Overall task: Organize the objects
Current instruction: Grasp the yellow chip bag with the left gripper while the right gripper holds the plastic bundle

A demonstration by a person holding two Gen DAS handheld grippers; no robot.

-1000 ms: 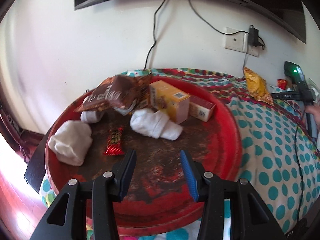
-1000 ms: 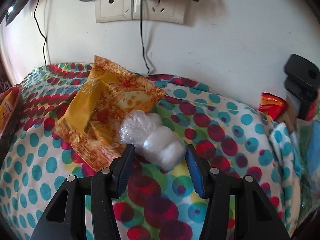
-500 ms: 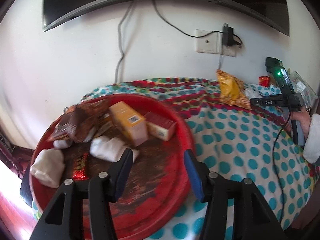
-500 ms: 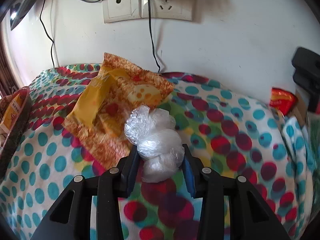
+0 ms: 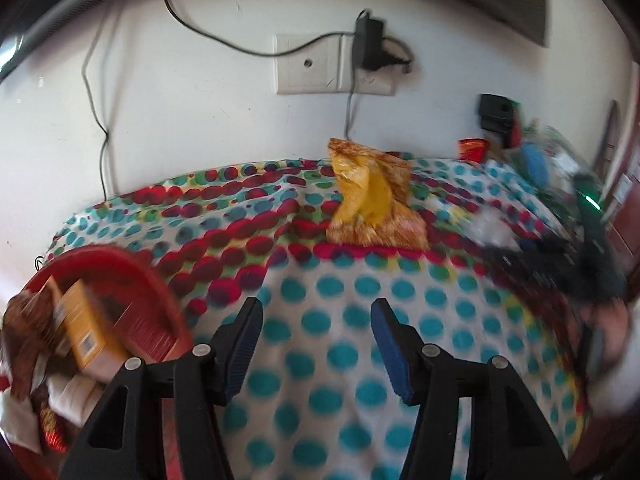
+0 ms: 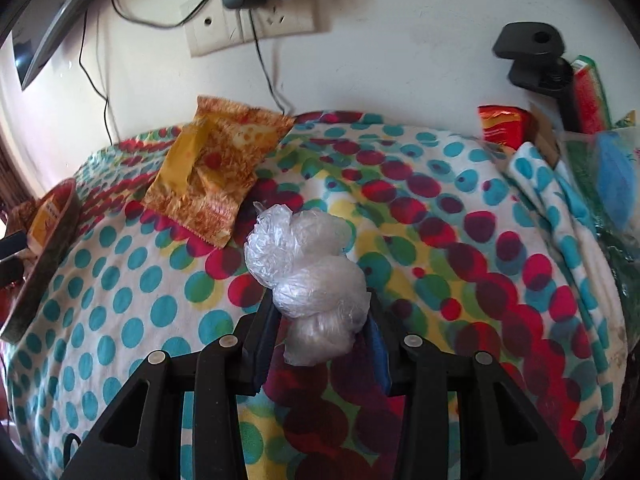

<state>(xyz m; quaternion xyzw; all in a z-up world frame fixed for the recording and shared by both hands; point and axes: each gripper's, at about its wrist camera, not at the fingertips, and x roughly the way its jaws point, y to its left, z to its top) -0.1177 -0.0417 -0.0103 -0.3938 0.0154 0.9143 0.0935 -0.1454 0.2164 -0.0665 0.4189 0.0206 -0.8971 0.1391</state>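
- Well under way, judged from how things lie; red tray (image 5: 160,300) at the near left already loaded with a yellow box (image 5: 86,334), a brown wrapper (image 5: 24,328), a reddish carton just right of the box and white bundles at its near edge; also seen edge-on at the far left of the right wrist view.
- Right gripper (image 6: 322,320) clamped on a clear plastic-wrapped bundle (image 6: 308,268); lower lobe pinched between the jaws, upper lobes bulging forward beyond the fingertips; seemingly lifted clear of the dotted cloth (image 6: 132,292), though contact underneath cannot be told; not yet in the tray.
- Left gripper (image 5: 316,332) spread wide and holding nothing; hovering over the cloth just right of the tray, aimed toward the far wall.
- Left to gather: orange-yellow snack bag (image 5: 374,200) lying flat on the cloth at the far middle, close to the wall below the socket plate (image 5: 332,64); likely the left gripper's next target, being straight ahead of it.
- Also outstanding, perhaps: small red packet (image 6: 504,126) at the far right against the wall; clutter beyond it too blurred to name, and whether it belongs to the task cannot be told.
- Rough judgement: over half done; bundle in transit, one or two loose snacks still out on the cloth.
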